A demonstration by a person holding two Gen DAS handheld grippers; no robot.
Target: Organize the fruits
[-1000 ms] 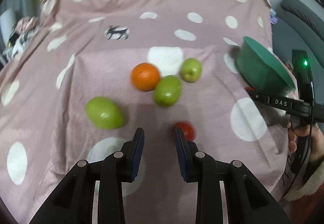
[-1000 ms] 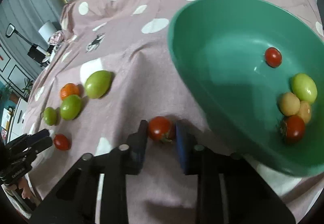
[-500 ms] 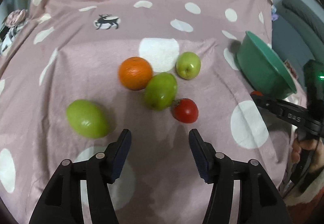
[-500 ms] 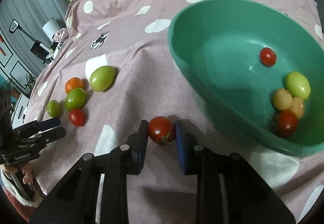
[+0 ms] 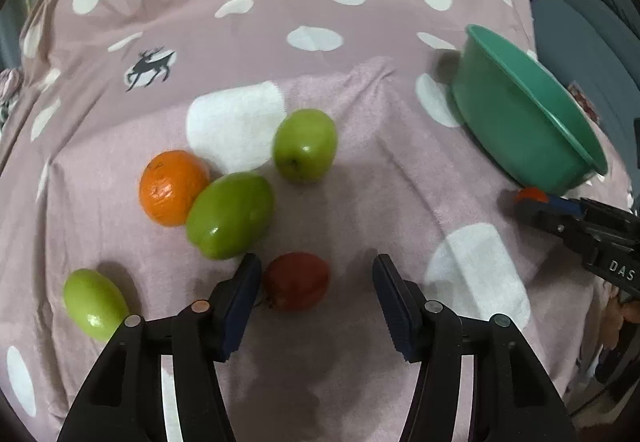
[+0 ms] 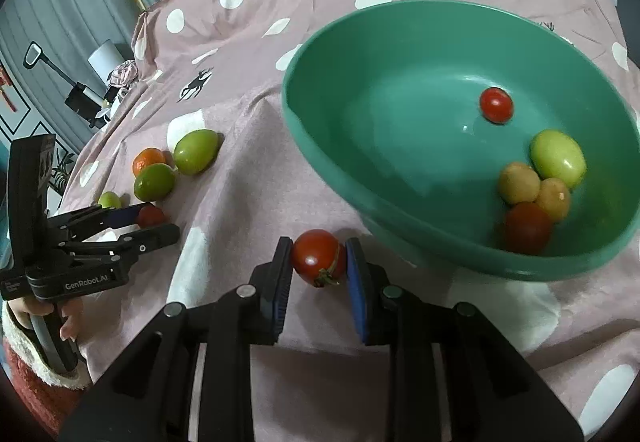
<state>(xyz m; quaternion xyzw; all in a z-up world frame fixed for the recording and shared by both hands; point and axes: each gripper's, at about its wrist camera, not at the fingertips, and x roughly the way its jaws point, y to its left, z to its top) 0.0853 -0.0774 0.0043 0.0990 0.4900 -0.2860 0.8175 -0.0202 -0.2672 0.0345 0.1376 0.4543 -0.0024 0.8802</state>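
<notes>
My left gripper (image 5: pixel 316 268) hangs over the pink spotted cloth with its jaws closing. A red tomato (image 5: pixel 296 280) lies between them, close to the left pad, with a gap on the right side. Just beyond it lie an orange (image 5: pixel 172 186), a green apple (image 5: pixel 304 150) and two oval green fruits (image 5: pixel 230 214) (image 5: pixel 94 302). My right gripper (image 6: pixel 318 258) is shut on another red tomato (image 6: pixel 318 256), held just in front of the green bowl (image 6: pixel 392 114). The bowl holds several fruits, among them a small tomato (image 6: pixel 496 105).
The bowl (image 5: pixel 520 130) stands at the cloth's right side, near a grey sofa (image 5: pixel 592 2). The right gripper (image 5: pixel 536 202) reaches in from the right below the bowl. A person's hand (image 6: pixel 60 318) in a fluffy sleeve holds the left gripper (image 6: pixel 160 220).
The left gripper went from shut to wide open and moved forward, so the red tomato now lies between its jaws. The right gripper kept its tomato and shifted slightly.
</notes>
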